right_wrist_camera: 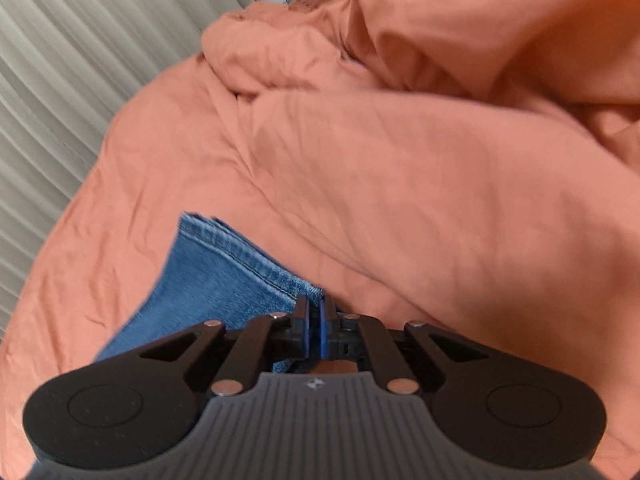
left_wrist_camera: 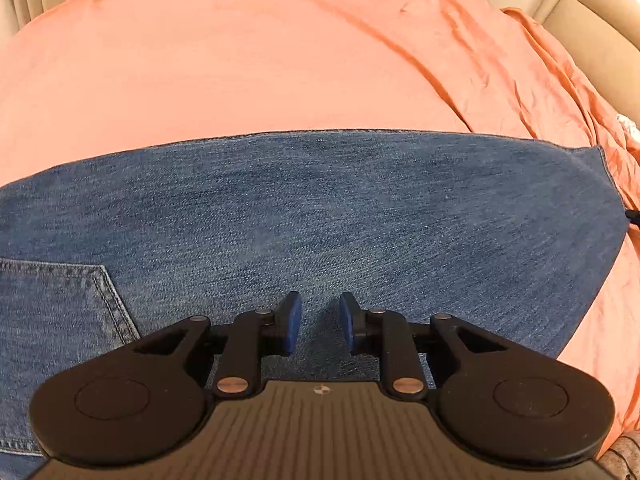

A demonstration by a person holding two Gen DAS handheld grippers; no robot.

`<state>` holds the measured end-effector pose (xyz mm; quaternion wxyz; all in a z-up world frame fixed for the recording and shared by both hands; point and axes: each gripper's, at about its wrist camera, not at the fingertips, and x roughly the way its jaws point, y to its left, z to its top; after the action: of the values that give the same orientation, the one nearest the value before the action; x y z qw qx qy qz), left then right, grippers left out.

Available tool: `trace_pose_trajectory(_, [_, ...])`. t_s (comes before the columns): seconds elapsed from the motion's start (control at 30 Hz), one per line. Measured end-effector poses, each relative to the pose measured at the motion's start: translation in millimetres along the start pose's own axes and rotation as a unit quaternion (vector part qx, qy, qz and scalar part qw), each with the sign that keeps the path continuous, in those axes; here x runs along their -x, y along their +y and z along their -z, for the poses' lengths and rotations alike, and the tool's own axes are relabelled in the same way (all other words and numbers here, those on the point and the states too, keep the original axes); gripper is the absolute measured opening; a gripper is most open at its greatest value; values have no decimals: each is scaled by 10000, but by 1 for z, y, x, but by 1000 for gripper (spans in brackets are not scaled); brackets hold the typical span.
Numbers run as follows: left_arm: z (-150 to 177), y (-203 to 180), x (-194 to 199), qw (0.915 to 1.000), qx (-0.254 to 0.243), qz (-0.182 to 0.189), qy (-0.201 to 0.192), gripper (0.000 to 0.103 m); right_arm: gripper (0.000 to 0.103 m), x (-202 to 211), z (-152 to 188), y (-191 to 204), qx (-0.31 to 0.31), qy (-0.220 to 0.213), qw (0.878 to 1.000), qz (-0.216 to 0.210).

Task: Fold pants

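Blue jeans (left_wrist_camera: 320, 208) lie flat across an orange bedsheet (left_wrist_camera: 240, 60), with a back pocket (left_wrist_camera: 56, 304) at the lower left. My left gripper (left_wrist_camera: 320, 320) hovers over the middle of the denim. Its blue pads stand a little apart with only flat fabric showing in the gap. In the right wrist view a jeans leg (right_wrist_camera: 212, 276) runs up to a stitched hem (right_wrist_camera: 248, 256). My right gripper (right_wrist_camera: 317, 308) is shut on the near corner of that hem, pads pressed together with denim pinched between them.
A bunched orange duvet (right_wrist_camera: 440, 80) piles up at the back and right of the bed. Pale pleated curtains (right_wrist_camera: 72, 60) hang along the left side. A beige headboard (left_wrist_camera: 580, 12) stands at the far right corner.
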<state>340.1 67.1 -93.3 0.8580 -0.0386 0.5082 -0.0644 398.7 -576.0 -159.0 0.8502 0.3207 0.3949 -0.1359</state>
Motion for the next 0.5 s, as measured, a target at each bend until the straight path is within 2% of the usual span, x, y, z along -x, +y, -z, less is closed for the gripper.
trace_pose_trajectory(0.03, [-2,0,-1,10000,-42,-14,25,26,4,-2,-1,2,77,43,10000,47])
trace_pose_trajectory(0.07, [-4,-1,-3,10000,-79,-42,35,26,17,0,-3,6,227,-23,9996,158])
trace_pose_trajectory(0.13, [-9,0,-4,9998,-170,-98,41,26,28,13,-7,14,769,-266,9961,330])
trace_pose_trajectory(0.2, [-16,1,-5,9997,-215,-117,2,26,28,21,-14,26,1105,-320,9932,158])
trace_pose_trajectory(0.3, [-29,7,-6,9998,-147,-95,-102,26,28,19,-24,49,1288,-212,9911,-276])
trace_pose_trajectory(0.4, [-47,6,-14,9997,-142,-45,-203,26,27,0,-21,80,1551,-17,9861,-588])
trace_pose_trajectory(0.5, [-61,2,-27,9996,-109,123,-229,25,27,-24,-12,109,1737,-17,9799,-985])
